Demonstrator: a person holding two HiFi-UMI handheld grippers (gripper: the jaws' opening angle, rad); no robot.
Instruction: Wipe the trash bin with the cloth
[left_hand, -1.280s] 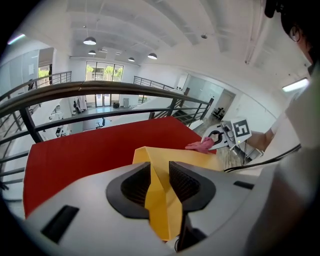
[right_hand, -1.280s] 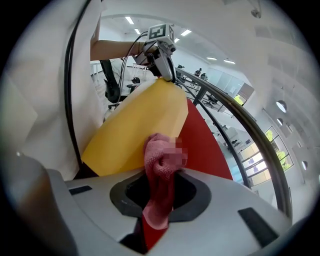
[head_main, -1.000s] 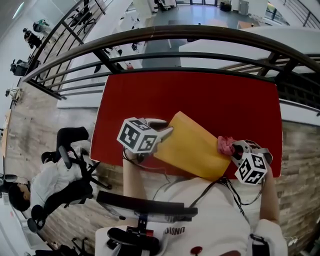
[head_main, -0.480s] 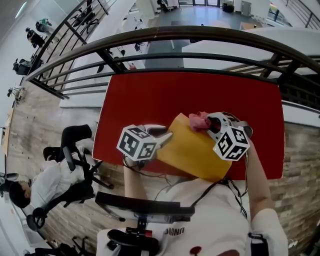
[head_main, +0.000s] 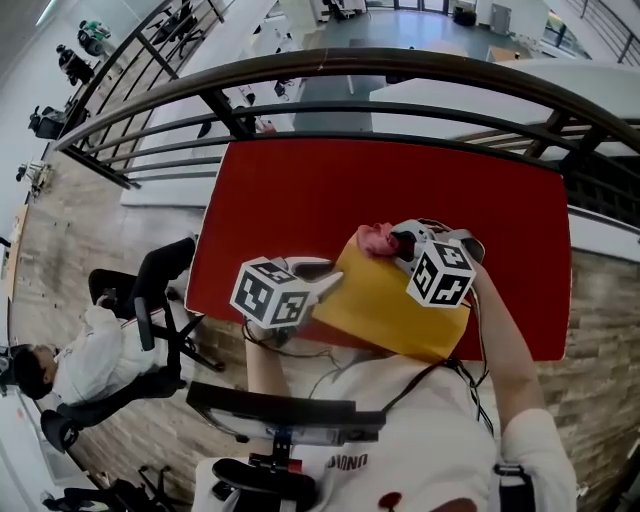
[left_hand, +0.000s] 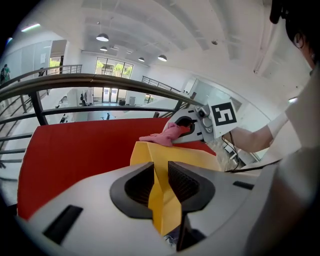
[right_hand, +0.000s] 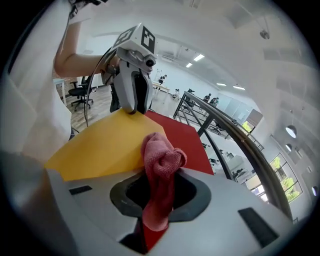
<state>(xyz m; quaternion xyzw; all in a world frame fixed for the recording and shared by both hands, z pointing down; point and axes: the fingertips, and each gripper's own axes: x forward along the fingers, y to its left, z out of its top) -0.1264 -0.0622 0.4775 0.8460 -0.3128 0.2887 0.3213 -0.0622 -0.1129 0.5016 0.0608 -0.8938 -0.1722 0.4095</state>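
Note:
A yellow trash bin (head_main: 395, 305) lies on its side on the red table (head_main: 300, 190), near the front edge. My left gripper (head_main: 330, 280) is shut on the bin's left edge; in the left gripper view the yellow wall (left_hand: 165, 160) stands pinched between the pads (left_hand: 186, 181). My right gripper (head_main: 397, 240) is shut on a bunched pink cloth (head_main: 375, 238), which rests on the bin's far corner. In the right gripper view the cloth (right_hand: 160, 160) hangs between the jaws over the bin's yellow side (right_hand: 105, 145), with the left gripper (right_hand: 132, 107) beyond it.
A dark curved railing (head_main: 350, 68) runs along the table's far side, with a lower floor visible beyond. A person sits in an office chair (head_main: 150, 310) on the floor to the left. Cables trail from both grippers over the table's front edge.
My right gripper carried the cloth from the bin's near right corner leftward and away from me to its far corner. The left gripper kept its hold on the bin and shifted only slightly.

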